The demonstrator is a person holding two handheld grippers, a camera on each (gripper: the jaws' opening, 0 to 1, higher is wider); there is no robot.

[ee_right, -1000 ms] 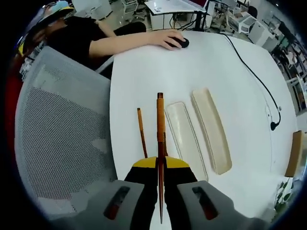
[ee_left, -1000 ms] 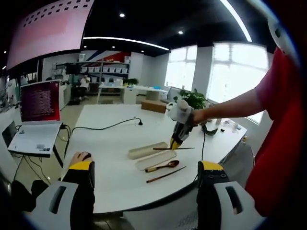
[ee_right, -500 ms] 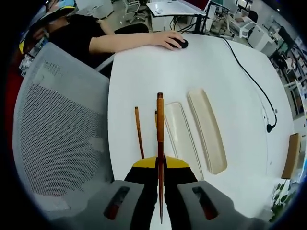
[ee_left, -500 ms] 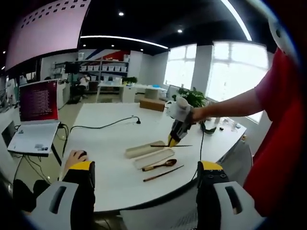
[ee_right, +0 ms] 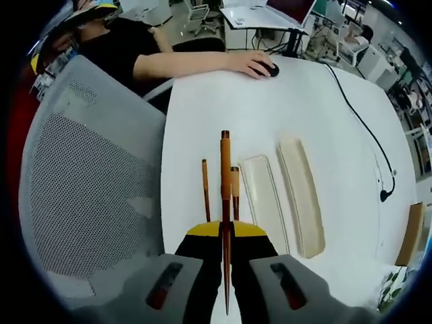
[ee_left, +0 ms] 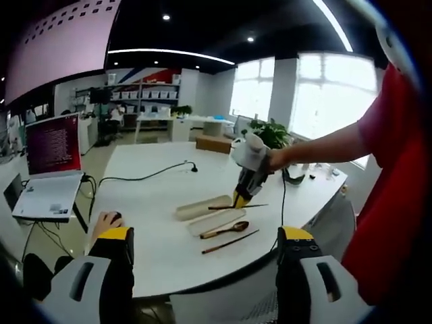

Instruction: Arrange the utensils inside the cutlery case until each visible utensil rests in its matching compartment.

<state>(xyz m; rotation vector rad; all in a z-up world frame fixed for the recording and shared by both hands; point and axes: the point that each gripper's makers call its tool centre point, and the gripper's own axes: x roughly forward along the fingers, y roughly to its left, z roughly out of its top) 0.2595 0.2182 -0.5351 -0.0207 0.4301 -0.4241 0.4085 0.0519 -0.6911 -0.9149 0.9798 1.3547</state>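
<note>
My right fingers (ee_right: pixel 225 233) are clamped on one chopstick (ee_right: pixel 225 196), which runs straight out ahead of them, lifted above the white bench (ee_right: pixel 324 121). Seen from my left fingers, the right gripper (ee_left: pixel 240 200) hangs over the case with that chopstick (ee_left: pixel 237 206) sticking out sideways, level, just above the two halves.

My left fingers (ee_left: pixel 202 236) stand wide apart and hold nothing; they sit back at the near bench edge, well short of the utensils.

Ahead of my right fingers and a little to the right lie the two cream halves of the cutlery case (ee_right: pixel 264 202), side by side and open, the second half (ee_right: pixel 302 196) further right. Both look bare inside. Just beyond my right fingertips, to the left of the case, the second chopstick (ee_right: pixel 205 190) lies on the bench, and the wooden spoon (ee_right: pixel 235 191) lies between it and the case, partly hidden behind the chopstick I hold.

So I judge the task barely begun: nothing rests in a compartment. One chopstick is in hand and has yet to go in; the other chopstick and the spoon are untouched.
</note>
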